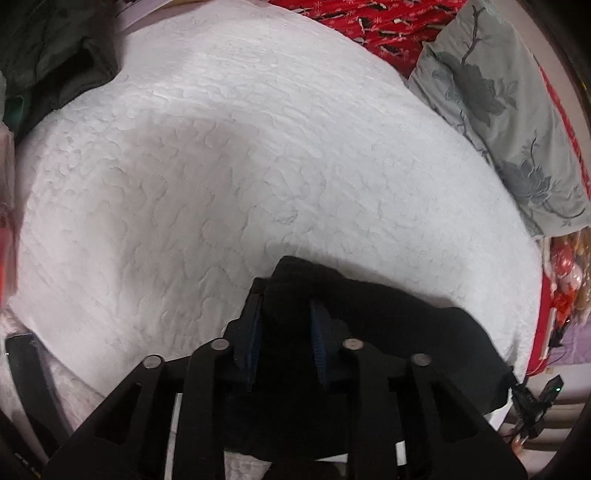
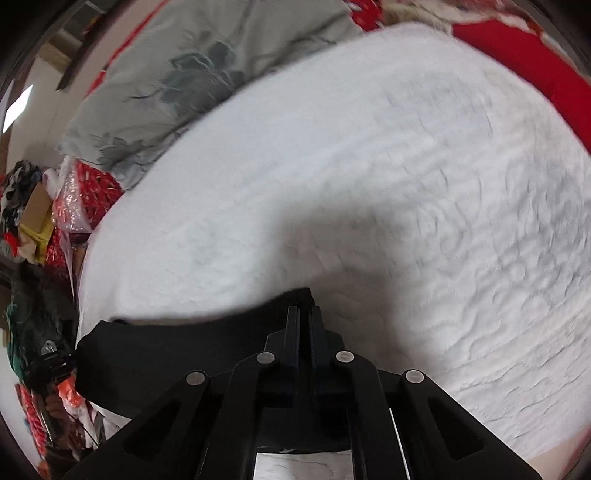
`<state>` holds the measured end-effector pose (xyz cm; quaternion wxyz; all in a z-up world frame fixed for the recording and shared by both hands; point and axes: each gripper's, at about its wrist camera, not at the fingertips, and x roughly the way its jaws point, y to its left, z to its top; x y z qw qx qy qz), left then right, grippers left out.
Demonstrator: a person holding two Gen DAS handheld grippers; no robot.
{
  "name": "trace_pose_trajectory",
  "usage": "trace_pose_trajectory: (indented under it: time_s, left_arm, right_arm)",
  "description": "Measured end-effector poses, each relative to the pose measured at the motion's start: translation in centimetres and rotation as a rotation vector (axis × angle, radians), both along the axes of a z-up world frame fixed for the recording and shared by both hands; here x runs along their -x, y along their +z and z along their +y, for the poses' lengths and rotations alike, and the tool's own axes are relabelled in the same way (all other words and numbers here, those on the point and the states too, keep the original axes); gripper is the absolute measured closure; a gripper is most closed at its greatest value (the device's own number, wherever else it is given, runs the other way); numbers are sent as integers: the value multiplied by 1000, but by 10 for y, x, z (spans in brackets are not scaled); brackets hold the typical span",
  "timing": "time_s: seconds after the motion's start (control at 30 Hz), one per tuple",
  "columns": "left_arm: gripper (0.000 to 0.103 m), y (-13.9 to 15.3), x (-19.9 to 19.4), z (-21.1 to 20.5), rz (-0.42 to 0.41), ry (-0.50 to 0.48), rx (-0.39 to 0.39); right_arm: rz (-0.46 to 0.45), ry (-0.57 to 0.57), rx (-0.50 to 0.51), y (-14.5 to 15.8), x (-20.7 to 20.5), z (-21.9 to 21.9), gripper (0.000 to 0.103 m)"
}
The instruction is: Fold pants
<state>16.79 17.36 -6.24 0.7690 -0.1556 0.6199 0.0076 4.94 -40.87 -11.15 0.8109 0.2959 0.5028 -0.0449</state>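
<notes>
**Left wrist and right wrist views: both grippers pinching one edge of the pants at the near side of the bed**

Left wrist view, nearest: the left gripper (image 1: 286, 295) is partly closed, its blue pads (image 1: 318, 341) pressing a thick bunch of the black pants (image 1: 406, 314) from either side. Cloth fills the gap between the fingers and spreads off to the right along the near edge of the bed (image 1: 221, 166), over the white quilted cover.

Right wrist view: the right gripper (image 2: 304, 314) is all but shut, its fingers nearly meeting on a thin fold of the pants (image 2: 166, 354), which trail left toward the bed's near left corner.

Handling, as a judgement: the cloth looks soft, limp and light, so it should sag between the two grips and drape wherever it is not held up. The thin pinch on the right looks likelier to slip than the full bunch on the left. Taking hold at the two ends of one edge, as now, suits carrying it flat across the cover.

Farther off, the cover is bare to a grey flowered pillow (image 1: 491, 122) at the far edge, with red bedding (image 1: 369, 22) beyond.
</notes>
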Motion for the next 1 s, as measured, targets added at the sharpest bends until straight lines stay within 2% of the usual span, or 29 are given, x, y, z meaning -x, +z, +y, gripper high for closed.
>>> trace_pose_trajectory:
  time_s: [0.03,0.17,0.27,0.33,0.4,0.53,0.67,0.73,0.77,0.8,0.9,0.97,1.0]
  left_arm:
    - [74,2,1,0,4,-17,-6]
    - [69,20,15,16,-23,0,38]
    - [64,32,29,23,-60,22,7]
    - [63,34,42,26,-74,11,78]
    - [58,30,54,21,-64,-19,106]
    - [58,13,69,8,-46,-23,-5]
    - [58,-7,74,20,-5,48,43]
    - [57,-14,75,26,5,85,-16]
    - [57,-18,77,27,16,85,-43]
    - [57,-25,73,25,37,84,-56]
    - [57,-30,66,15,56,94,-107]
    - [57,-23,65,8,51,91,-136]
    - [57,-17,68,8,47,88,-140]
  right_arm:
    - [-5,-12,-2,-1,3,-1,91]
    - [-27,-26,-30,6,12,-9,90]
    - [-66,-48,-60,18,28,-19,83]
    - [-76,-56,-73,22,36,-23,74]
    - [-77,-55,-92,24,47,-25,74]
    - [-48,-14,-108,14,53,-17,68]
    - [-14,12,-119,1,52,-6,64]
    - [-3,22,-111,-3,51,-1,66]
    - [2,36,-77,-3,50,2,71]
    - [2,46,-46,-2,49,5,86]
    - [24,51,-1,-8,49,5,88]
    - [22,39,-18,-11,51,4,88]
    - [19,28,-35,-9,53,3,85]
